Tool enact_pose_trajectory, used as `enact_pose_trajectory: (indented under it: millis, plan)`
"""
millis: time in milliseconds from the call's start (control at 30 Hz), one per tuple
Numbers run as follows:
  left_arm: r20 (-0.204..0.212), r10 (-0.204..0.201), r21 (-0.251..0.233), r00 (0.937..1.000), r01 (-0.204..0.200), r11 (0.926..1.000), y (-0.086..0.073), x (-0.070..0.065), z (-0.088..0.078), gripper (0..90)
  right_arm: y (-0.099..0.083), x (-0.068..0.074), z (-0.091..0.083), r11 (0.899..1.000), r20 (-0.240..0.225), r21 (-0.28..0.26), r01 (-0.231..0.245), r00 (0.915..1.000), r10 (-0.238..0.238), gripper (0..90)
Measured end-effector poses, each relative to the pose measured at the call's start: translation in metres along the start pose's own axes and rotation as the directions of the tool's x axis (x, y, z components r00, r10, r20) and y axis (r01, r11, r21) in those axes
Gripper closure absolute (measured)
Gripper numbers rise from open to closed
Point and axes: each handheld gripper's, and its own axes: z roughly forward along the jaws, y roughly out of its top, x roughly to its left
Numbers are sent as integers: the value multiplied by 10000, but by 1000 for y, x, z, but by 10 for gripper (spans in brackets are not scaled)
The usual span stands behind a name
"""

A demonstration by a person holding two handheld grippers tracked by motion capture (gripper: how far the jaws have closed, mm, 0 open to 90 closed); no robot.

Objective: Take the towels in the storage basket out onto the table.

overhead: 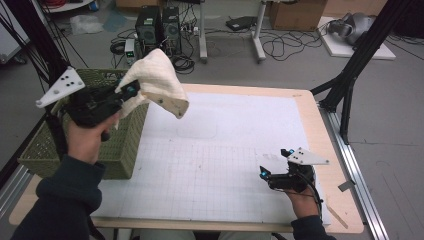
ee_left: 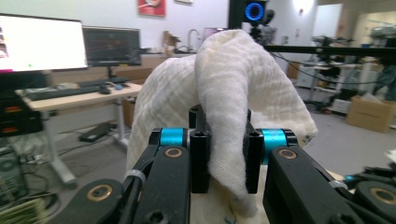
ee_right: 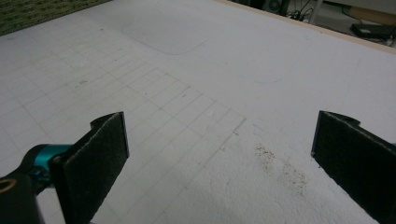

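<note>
Towel (overhead: 155, 82), a white waffle-weave one, is hanging in the air from my left gripper (overhead: 131, 91), whose jaws are pinching a fold of it above the green basket (overhead: 115, 150) at the tabletop's left edge. It is drooping rightward toward the white grid mat (overhead: 225, 150), so my left hand is the nearer one. My right gripper (overhead: 275, 162) is resting near the front right corner, jaws spread wide with nothing between them. The left gripper view is showing the pinch itself (ee_left: 224, 154), cloth bunched between narrow jaws; the high view is showing the towel's place over the basket rim.

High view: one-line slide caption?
Left tool lifts a white towel beside the green basket; right tool rests open on the gridded table.
</note>
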Motion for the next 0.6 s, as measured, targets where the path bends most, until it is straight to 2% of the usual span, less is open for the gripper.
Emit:
enact_pose_trajectory:
  millis: [233, 400, 433, 467, 600]
  plan:
    - [1016, -116, 167, 9948, 99, 9998, -14, -28, 28, 788, 0, -1, -1, 10000, 33, -17, -41, 10000, 41, 32]
    - [1630, -454, 405, 9856, 393, 9984, -34, -44, 48, 787, -1, -3, -3, 10000, 109, -12, -15, 9999, 15, 32]
    - [1910, -573, 605, 9799, 465, 9971, -44, -51, 56, 787, -1, -3, -3, 10000, 115, -17, -46, 9999, 47, 32]
    - [1910, -573, 605, 9799, 465, 9971, -44, -51, 56, 786, -1, -3, -3, 10000, 131, -2, -66, 9999, 66, 32]
    - [2313, -647, 1095, 9707, 401, 9932, -67, -68, 74, 784, -2, -6, -5, 10000, 304, -54, -71, 9995, 73, 32]
